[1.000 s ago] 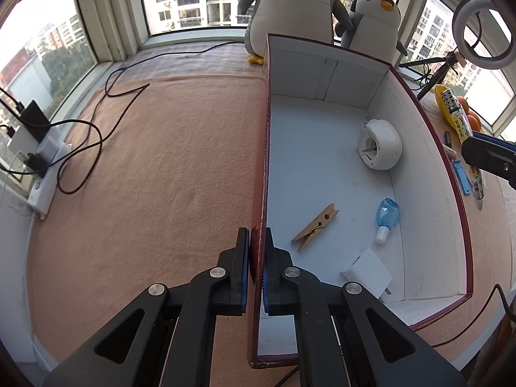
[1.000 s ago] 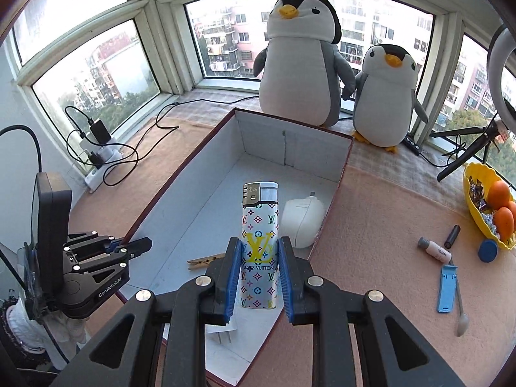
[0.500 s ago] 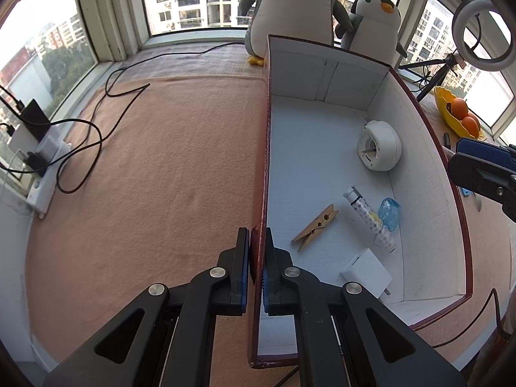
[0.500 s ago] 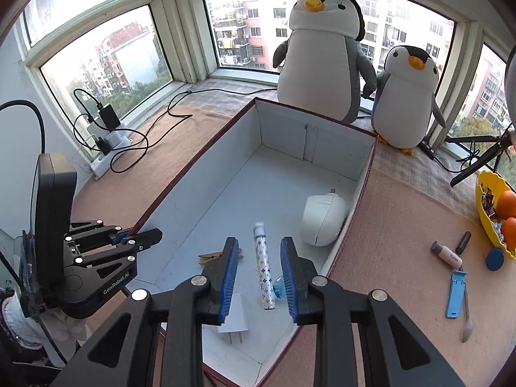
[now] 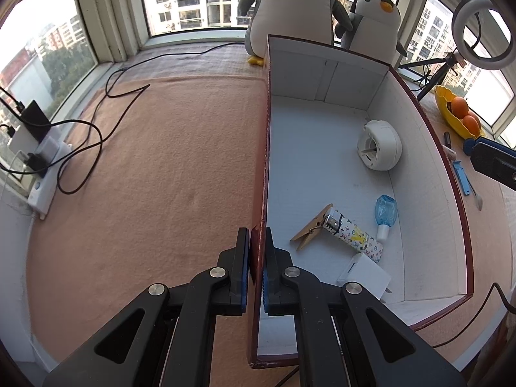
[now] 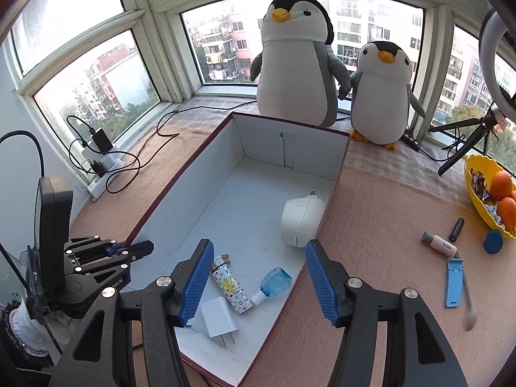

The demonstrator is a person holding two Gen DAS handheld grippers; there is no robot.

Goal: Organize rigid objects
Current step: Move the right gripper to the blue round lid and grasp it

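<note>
A white-lined box with dark red rim (image 5: 429,122) (image 6: 290,127) holds a patterned lighter (image 5: 353,235) (image 6: 230,285), a wooden clothespin (image 5: 311,227), a blue dropper bottle (image 5: 385,211) (image 6: 272,285), a white charger plug (image 5: 364,274) (image 6: 219,319) and a white round case (image 5: 380,150) (image 6: 301,221). My left gripper (image 5: 257,246) is shut on the box's left wall; it also shows in the right wrist view (image 6: 135,251). My right gripper (image 6: 259,259) is wide open and empty above the box's near end.
On the carpet right of the box lie a small pink bottle (image 6: 438,242), a black tube (image 6: 457,228), a blue cap (image 6: 493,242), a blue clip (image 6: 454,282) and a spoon (image 6: 471,314). A yellow fruit bowl (image 6: 483,206), two plush penguins (image 6: 300,64), a power strip with cables (image 5: 45,167).
My right gripper let go of the lighter, which dropped into the box and now lies beside the clothespin. The gripper opened wide and drew back. My left gripper has not moved.
</note>
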